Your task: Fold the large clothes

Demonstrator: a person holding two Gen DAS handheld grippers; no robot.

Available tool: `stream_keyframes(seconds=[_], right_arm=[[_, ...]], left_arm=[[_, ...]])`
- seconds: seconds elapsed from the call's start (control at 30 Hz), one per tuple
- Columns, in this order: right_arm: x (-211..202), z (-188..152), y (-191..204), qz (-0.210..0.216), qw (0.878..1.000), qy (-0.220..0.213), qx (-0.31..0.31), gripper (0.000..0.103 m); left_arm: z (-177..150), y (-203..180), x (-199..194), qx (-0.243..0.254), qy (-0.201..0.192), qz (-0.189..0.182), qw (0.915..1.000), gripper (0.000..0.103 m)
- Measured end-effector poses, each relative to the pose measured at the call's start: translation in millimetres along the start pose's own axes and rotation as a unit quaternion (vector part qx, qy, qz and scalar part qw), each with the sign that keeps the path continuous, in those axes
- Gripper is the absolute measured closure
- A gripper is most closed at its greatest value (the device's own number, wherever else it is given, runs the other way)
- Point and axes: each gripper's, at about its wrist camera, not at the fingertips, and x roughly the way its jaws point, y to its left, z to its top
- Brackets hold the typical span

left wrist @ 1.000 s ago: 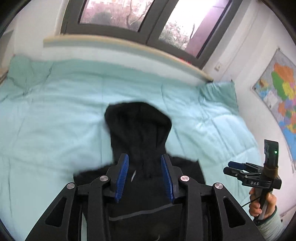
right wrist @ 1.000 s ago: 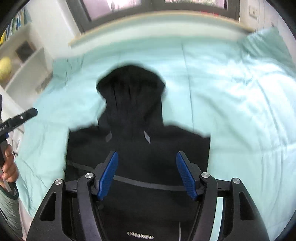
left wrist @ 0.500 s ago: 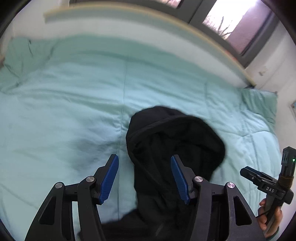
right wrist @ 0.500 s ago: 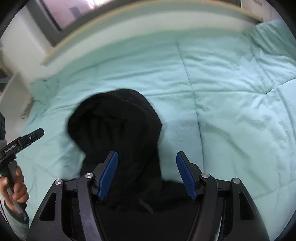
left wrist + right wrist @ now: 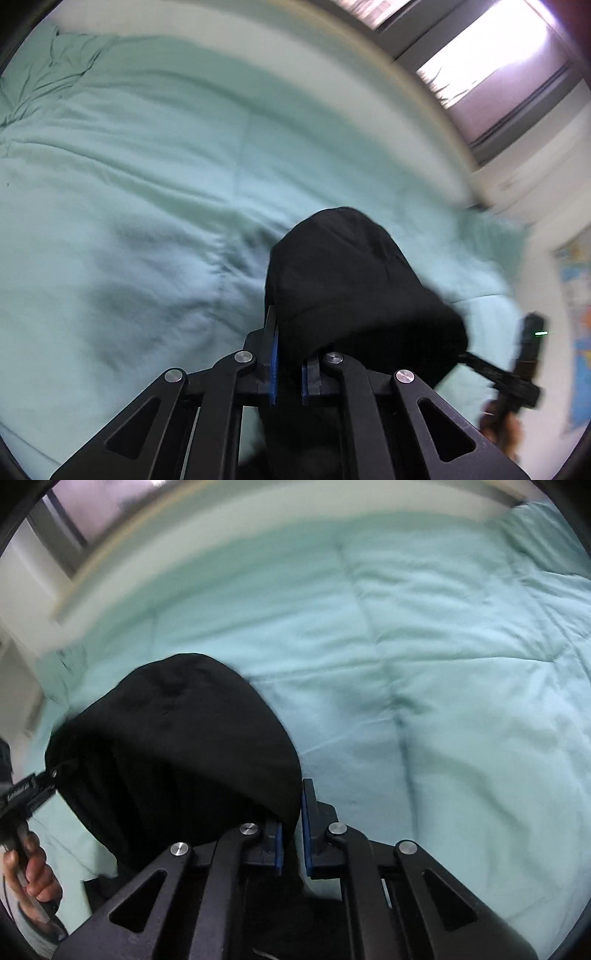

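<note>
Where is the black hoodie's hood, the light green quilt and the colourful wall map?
black hoodie's hood (image 5: 354,280), left wrist view, on the rounded top of the hood.
light green quilt (image 5: 443,664), right wrist view, on a bare panel right of the hood.
colourful wall map (image 5: 580,314), left wrist view, on its blurred right-edge strip.

Bed with a pale mint-green quilted duvet (image 5: 155,192), stitched into broad panels and rumpled toward its far left corner. A black hooded garment (image 5: 354,288) lies on the duvet, its rounded hood (image 5: 177,731) raised off the surface. A pale wooden ledge (image 5: 155,535) borders the far edge of the bed.
</note>
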Motion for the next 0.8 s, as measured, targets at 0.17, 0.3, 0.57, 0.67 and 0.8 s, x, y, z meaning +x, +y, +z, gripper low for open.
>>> stream_keyframes(seconds=[0.17,0.3,0.57,0.67,0.8], right_arm=[[7,-28,-5,0.006,1.0,0.01,-0.009,0.095],[77,-49,-15,-0.006,0.996,0.086,-0.007,0.095],[39,-49,-16,0.001,0.997,0.07,-0.038,0.075],[-4,-45,-7,-0.003,0.996,0.038,-0.075,0.07],[-44,-28,11,0.023,0.996,-0.013,-0.091,0.055]], left_arm=[[-35,40,41,-0.013,0.064,0.06,0.9961,0.093],[-59,76,94,-0.017,0.1,0.096,0.9902,0.088],[-62,29,32,0.089,0.064,0.157,0.9814,0.059],[-68,15,-6,0.095,0.034,0.16,0.982,0.057],[-52,-15,-41,0.118,-0.016,0.156,0.9805,0.056]])
